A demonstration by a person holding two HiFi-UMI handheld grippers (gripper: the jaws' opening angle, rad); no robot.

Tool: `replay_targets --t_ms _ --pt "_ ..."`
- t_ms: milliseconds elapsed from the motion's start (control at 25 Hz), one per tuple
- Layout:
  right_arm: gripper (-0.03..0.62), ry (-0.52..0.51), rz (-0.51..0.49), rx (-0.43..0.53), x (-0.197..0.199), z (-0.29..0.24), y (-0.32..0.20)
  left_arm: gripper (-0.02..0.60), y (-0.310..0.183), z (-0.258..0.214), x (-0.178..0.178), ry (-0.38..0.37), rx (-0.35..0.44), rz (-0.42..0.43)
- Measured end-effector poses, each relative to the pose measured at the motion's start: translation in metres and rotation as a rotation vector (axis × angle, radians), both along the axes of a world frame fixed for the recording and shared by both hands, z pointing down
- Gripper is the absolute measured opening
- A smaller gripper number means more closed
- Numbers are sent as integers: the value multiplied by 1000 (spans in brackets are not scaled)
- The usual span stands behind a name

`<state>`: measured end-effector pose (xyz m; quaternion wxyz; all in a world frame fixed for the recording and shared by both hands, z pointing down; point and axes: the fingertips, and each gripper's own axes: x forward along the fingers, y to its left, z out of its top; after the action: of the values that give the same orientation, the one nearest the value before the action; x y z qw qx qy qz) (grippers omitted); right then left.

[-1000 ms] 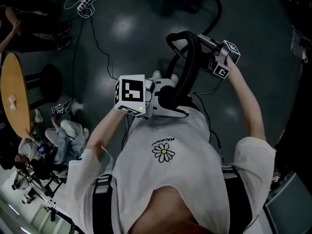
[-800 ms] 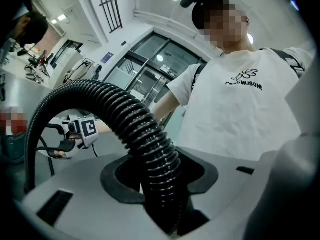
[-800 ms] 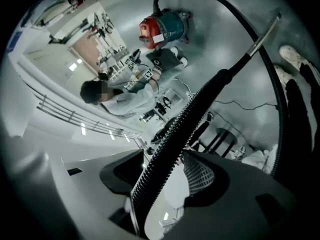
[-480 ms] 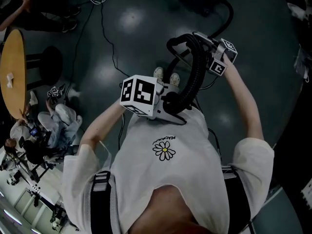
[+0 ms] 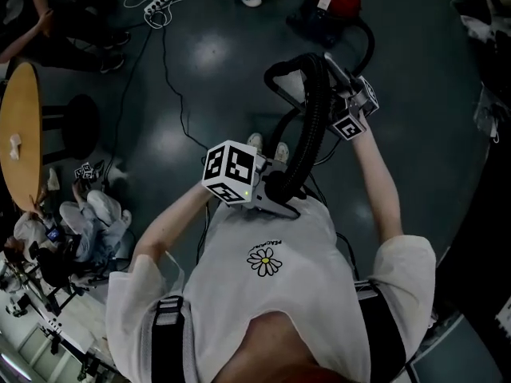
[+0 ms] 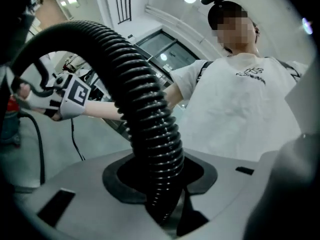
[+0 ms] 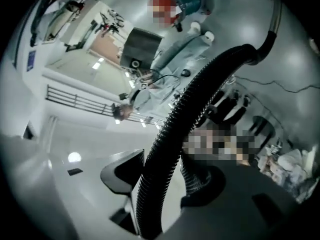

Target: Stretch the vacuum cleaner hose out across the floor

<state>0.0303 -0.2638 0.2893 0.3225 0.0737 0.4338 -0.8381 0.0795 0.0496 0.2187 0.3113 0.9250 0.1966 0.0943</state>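
Black ribbed plastic vacuum hose [image 5: 312, 126] is arching mid-frame between both tools: left tool [image 5: 275, 188], just tightening, and right tool [image 5: 330, 74] are each clamping it.

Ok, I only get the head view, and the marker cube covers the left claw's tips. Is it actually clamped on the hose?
Observer: Yes. In the left gripper view the ribbed black hose runs down between the jaws of the left claw, and the dark pads press on it from both sides.
Operator: And the other side? From up here I just see the hose passing behind that cube.
Observer: Same there. The right gripper view shows the right claw closed on the hose, which sits between its jaws with a pad against each side.
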Motion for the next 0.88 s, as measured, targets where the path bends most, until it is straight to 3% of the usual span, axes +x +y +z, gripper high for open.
replay_targets --t_ms 80,160,240,320,360,520,680,720,760,840,880 --pt "239 -108 97 103 16 -37 -10 158 -16 10 7 -14 -22 -104" --pt "236 -203 146 275 28 -89 -5 162 -34 15 7 -11 -9 -256" --pt "199 -233 123 513 26 -148 11 166 -53 17 -1 -4 62 -427" --pt "197 -213 97 650 19 -182 20 169 -68 9 -10 40 133 -540" --pt "161 -208 99 658 19 -187 20 169 -71 4 -14 62 148 -555" --pt "149 -147 102 701 26 -200 29 169 -68 -11 -34 101 121 -550" --pt "140 -110 152 759 38 -216 30 176 -82 -52 -76 213 25 -702" --pt "140 -124 180 761 48 -220 27 185 -91 -68 -91 299 -39 -764" --pt "140 -135 205 767 60 -224 25 187 -104 -87 -117 457 -144 -844" --pt "138 -97 218 828 82 -223 27 187 -130 -127 -205 941 -385 -1033" --pt "138 -48 197 883 89 -216 36 187 -142 -135 -249 1125 -445 -1133"
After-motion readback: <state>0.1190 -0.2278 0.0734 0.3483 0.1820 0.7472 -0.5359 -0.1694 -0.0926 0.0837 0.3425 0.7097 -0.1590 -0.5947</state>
